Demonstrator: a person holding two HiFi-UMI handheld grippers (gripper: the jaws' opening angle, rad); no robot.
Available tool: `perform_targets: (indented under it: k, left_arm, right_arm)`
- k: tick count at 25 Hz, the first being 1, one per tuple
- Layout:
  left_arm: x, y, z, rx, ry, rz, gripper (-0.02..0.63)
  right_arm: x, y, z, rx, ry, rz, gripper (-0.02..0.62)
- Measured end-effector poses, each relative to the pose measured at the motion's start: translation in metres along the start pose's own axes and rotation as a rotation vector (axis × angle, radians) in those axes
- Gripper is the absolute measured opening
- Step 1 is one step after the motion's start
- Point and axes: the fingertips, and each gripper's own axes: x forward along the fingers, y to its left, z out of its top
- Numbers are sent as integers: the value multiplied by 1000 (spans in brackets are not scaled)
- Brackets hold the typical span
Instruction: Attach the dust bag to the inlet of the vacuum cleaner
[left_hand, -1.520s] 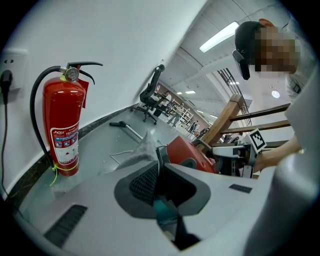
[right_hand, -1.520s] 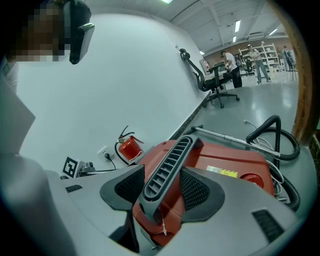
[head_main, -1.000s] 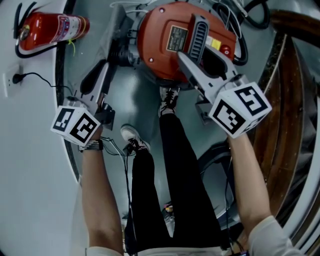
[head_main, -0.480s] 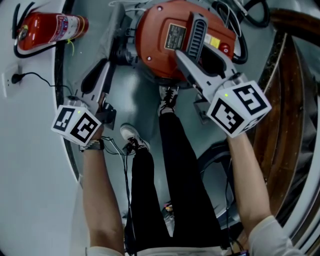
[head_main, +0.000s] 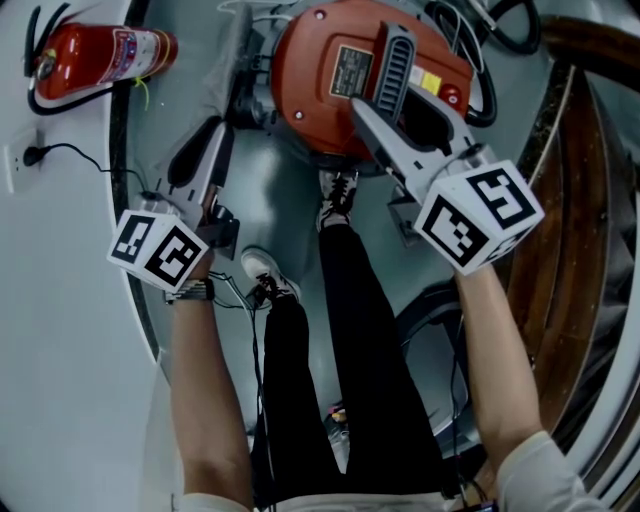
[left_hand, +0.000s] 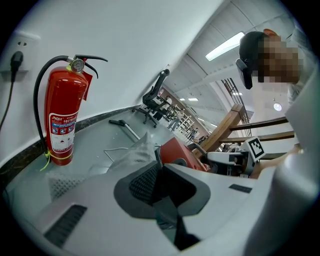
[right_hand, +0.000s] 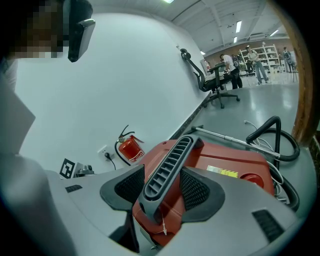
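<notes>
Since a second ago our left gripper (head_main: 212, 135) has edged a little rightward, toward the dust bag (head_main: 236, 60); our right gripper (right_hand: 162, 182) has stayed put. Far off to the left gripper's left stand a red fire extinguisher (head_main: 100, 55) and a wall socket (head_main: 15, 165) with a plug in it, both well clear. The left jaws are drawn together, and the crumpled grey bag lies just past their tips, against the vacuum cleaner's (head_main: 310, 90) left flank. We cannot tell whether a fold is caught.

The right gripper is clamped on the ribbed grey carry handle (right_hand: 172, 160) atop the red body, steadying it. We judge the job barely begun: the bag lies loose, no inlet shows to us, and seating the bag is all still to do. Behind the right gripper our own shoes (head_main: 338, 200) crowd the machine's near side. Beyond it coils a black hose (head_main: 500, 30), with a wooden railing (head_main: 585, 150) to its right.
</notes>
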Motion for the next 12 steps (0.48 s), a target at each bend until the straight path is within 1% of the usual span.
perform_targets:
  k: [3, 8, 12]
  left_arm:
    - [1, -5, -2, -2, -7, -7, 18]
    - [1, -5, -3, 2, -9, 6, 17]
    - [1, -6, -3, 24, -34, 15, 24]
  right_arm:
    - [0, 0, 0, 3, 3, 4, 215]
    - [1, 1, -1, 7, 7, 11, 215]
    - [0, 0, 0, 3, 7, 6, 215]
